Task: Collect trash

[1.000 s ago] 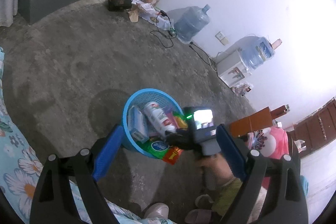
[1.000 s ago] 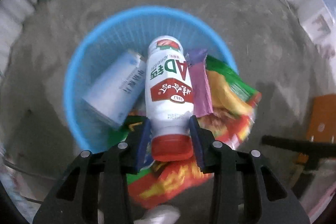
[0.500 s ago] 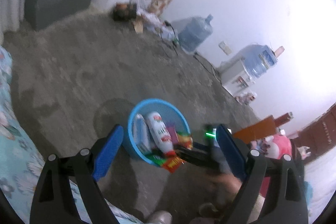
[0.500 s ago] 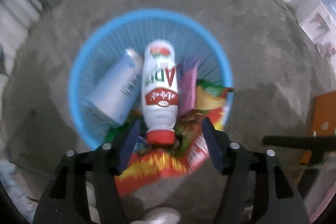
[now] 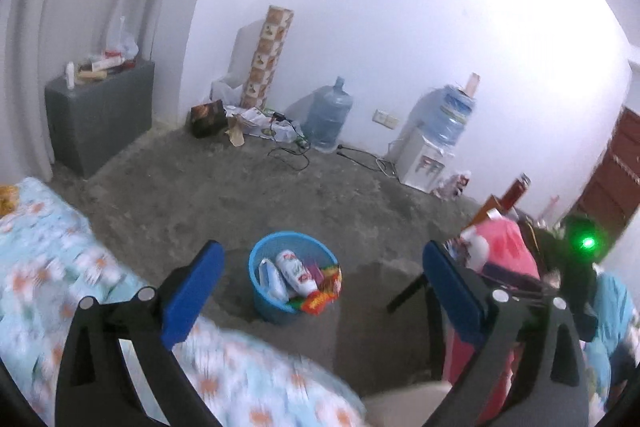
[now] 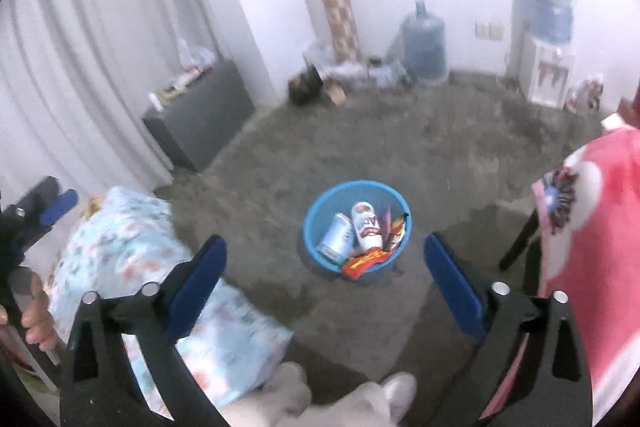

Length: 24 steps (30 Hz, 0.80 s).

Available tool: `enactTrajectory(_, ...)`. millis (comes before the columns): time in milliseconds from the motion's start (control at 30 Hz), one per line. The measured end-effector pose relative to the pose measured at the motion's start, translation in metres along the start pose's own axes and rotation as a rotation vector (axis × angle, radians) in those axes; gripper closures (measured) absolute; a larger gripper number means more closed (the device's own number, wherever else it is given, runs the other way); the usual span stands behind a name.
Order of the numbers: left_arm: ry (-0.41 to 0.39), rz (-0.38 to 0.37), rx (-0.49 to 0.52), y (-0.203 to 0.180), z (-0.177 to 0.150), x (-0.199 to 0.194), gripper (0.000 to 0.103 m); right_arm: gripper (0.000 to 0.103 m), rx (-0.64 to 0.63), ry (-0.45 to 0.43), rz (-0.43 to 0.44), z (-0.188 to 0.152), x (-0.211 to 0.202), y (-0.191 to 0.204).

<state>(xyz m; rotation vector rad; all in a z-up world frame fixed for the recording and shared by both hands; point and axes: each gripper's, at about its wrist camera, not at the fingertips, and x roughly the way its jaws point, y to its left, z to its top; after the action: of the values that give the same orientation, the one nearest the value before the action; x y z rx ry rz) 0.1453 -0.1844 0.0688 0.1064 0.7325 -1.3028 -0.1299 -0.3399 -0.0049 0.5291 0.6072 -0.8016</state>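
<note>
We hover with both grippers empty: left gripper and right gripper fingers spreading wider. The bottle lies in the blue basket, centre frame. Next, we seek remaining trash.

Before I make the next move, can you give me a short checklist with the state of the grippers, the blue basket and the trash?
1. Right gripper free of trash: ok, jaws opening, nothing between them.
2. Left gripper free: ok, jaws opening, empty.
3. Blue basket upright on the floor: ok.
4. White bottle inside the basket: ok, resting beside the pale blue carton.
5. Red snack wrapper fully inside: not ok, it hangs over the rim.
6. More trash left on the floor: cannot tell.
</note>
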Motion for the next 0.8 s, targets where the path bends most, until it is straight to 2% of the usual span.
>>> enactTrajectory(100, 0.021, 0.049, -0.033, -0.017, -0.030, -0.038, 0.005, 0.008, -0.037, -0.030, -0.041, -0.023, -0.028, 0.028)
enactTrajectory(167, 0.017, 0.086, -0.066, -0.019, -0.045, -0.055, 0.005, 0.008, -0.056, -0.046, -0.034, -0.039, -0.039, 0.044)
enactTrajectory(300, -0.028, 0.276, -0.101, -0.017, -0.072, -0.090, 0.005, 0.008, -0.098, -0.020, 0.027, -0.061, -0.046, 0.073)
enactTrajectory(367, -0.033, 0.334, -0.116, -0.015, -0.081, -0.101, 0.005, 0.008, -0.106, -0.022, 0.045, -0.065, -0.054, 0.083)
enactTrajectory(433, -0.038, 0.367, -0.141, -0.010, -0.090, -0.115, 0.005, 0.008, -0.138, -0.028, 0.026, -0.069, -0.061, 0.094)
enactTrajectory(533, -0.038, 0.420, -0.181, 0.002, -0.099, -0.123, 0.005, 0.008, -0.172, -0.034, 0.013, -0.074, -0.064, 0.105)
enactTrajectory(667, -0.045, 0.498, -0.236, 0.019, -0.105, -0.131, 0.005, 0.008, -0.184, -0.014, 0.049, -0.077, -0.054, 0.115)
enactTrajectory(800, -0.008, 0.599, -0.212, 0.030, -0.108, -0.119, 0.005, 0.008, -0.179, 0.007, 0.058, -0.072, -0.029, 0.121)
